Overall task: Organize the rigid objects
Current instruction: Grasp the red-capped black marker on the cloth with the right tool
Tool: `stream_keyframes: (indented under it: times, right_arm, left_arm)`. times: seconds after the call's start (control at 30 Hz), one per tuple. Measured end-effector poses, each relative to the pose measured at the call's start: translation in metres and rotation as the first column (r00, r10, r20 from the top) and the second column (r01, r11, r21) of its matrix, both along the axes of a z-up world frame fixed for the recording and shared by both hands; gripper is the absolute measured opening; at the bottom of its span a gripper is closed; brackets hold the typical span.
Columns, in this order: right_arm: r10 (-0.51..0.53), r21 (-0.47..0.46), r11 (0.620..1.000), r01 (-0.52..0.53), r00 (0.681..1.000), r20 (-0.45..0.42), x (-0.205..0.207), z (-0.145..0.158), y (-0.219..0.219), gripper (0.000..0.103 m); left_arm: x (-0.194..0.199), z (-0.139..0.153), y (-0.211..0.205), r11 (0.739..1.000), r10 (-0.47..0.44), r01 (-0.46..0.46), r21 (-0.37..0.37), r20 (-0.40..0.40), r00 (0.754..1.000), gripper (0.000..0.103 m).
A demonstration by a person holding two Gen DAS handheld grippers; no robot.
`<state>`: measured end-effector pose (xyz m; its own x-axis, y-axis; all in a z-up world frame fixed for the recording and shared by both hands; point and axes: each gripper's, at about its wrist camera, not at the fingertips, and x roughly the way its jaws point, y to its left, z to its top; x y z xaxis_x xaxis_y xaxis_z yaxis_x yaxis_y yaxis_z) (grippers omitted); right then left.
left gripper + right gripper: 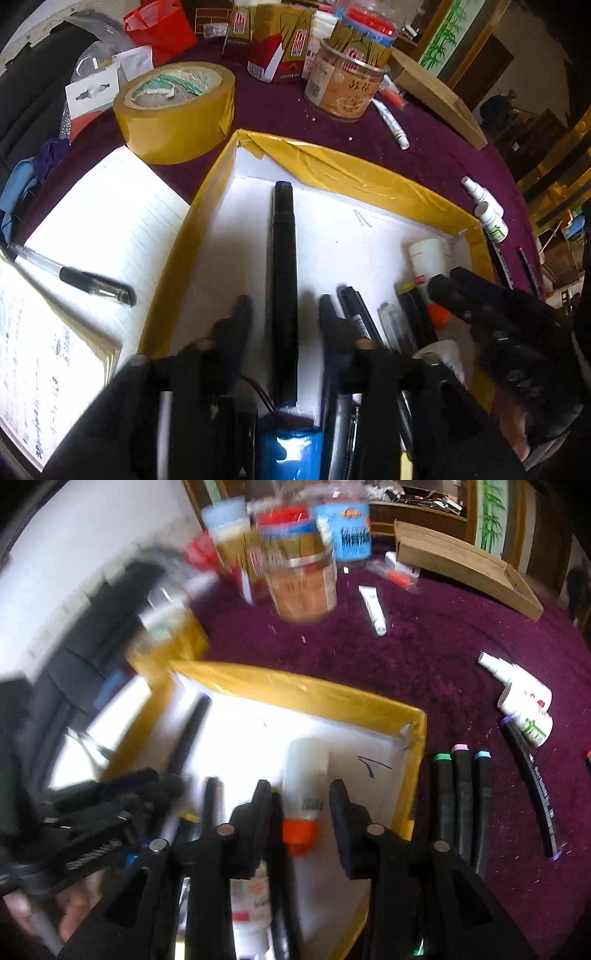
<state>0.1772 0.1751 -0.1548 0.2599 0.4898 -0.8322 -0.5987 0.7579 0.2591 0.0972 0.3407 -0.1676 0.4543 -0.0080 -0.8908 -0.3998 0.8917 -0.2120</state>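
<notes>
Black marker (284, 291) lies flat in the yellow-taped tray (332, 162), between your left gripper's (282, 306) parted, empty jaws. Right gripper (299, 794) straddles the glue bottle (304, 786), unclamped. Lift both straight up.

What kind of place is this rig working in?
Likely a lived-in home room, not a lab: a cluttered table under a purple cloth, food tins and a jar, and a framed bamboo painting behind.
</notes>
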Motion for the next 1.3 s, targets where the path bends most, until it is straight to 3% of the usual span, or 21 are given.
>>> stream_keyframes:
  times: [0.2,0.3,0.5,0.7,0.87,1.03,1.3]
  right_arm:
    - [0.043,0.236,0.97,-0.052,0.998,0.043,-0.017,0.044,-0.074,0.038]
    - [0.054,0.278,0.958,-0.071,0.996,0.067,-0.017,0.06,-0.119,0.038]
    - [-0.041,0.248,0.969,0.018,0.996,0.085,0.003,0.075,-0.198,0.038]
    - [-0.169,0.181,0.973,0.145,0.977,0.128,0.043,0.076,-0.254,0.038]
    - [-0.253,0.094,0.966,0.239,0.951,0.179,0.086,0.056,-0.277,0.038]
    - [-0.275,0.152,0.954,0.259,0.957,0.091,0.107,0.021,-0.298,0.038]
    - [-0.342,0.037,0.94,0.34,0.927,0.152,0.122,0.004,-0.307,0.038]
  left_arm:
    - [-0.031,0.038,-0.029,0.997,0.012,-0.018,0.073,0.083,0.996,0.042]
    - [-0.052,0.063,-0.058,0.997,-0.003,-0.01,0.079,0.161,0.987,0.048]
    - [-0.064,0.089,-0.121,0.998,-0.042,0.052,-0.032,0.254,0.966,0.05]
    - [-0.047,0.1,-0.186,0.99,-0.122,0.101,0.096,0.256,0.959,0.05]
    - [-0.041,0.102,-0.216,0.978,-0.139,0.091,0.188,0.259,0.956,0.05]
    - [-0.034,0.099,-0.234,0.97,-0.153,0.099,0.22,0.242,0.958,0.05]
    - [-0.009,0.08,-0.26,0.967,-0.186,0.145,0.211,0.189,0.964,0.05]
